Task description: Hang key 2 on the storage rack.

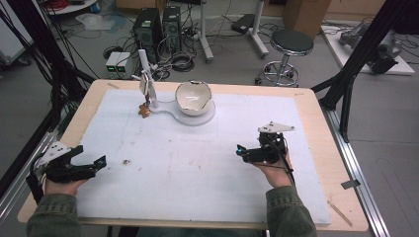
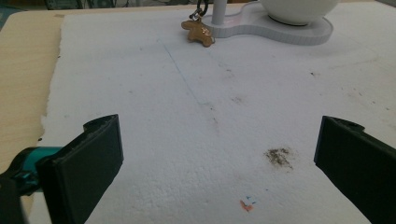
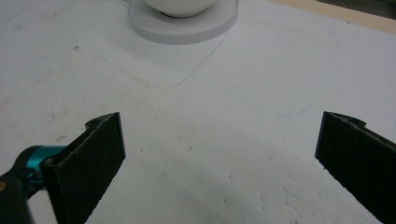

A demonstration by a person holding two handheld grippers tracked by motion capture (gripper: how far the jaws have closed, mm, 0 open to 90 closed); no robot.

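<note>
Grippers rest apart on the white foam sheet [image 1: 197,163], each with its jaws spread wide and holding nothing. The left gripper [image 1: 99,162] lies near the sheet's left edge, low in the high view, with the person's left hand [image 1: 62,185] behind it. The right gripper [image 1: 240,149] sits right of the sheet's middle, held by the right hand [image 1: 274,173], jaws pointing leftward across the foam.

Nearest things ahead are at the far side of the sheet: a white bowl [image 1: 193,97] sitting on a white stand base [image 1: 207,116], with a thin upright post [image 1: 148,79] rising from the base's left lobe. A small brown biscuit-shaped charm [image 1: 144,110] hangs at the foot of that post, touching or nearly touching the foam; in the left gripper view the charm [image 2: 198,31] lies just beside the base [image 2: 280,32].

Between the grippers and the stand the foam is bare except for a dark smudge [image 1: 126,161] just right of the left gripper, seen as a grey-brown stain [image 2: 279,156] between the left jaws.

Beyond the foam's torn left edge a strip of wooden table [image 1: 84,111] shows; a wider strip runs along the right side.
</note>
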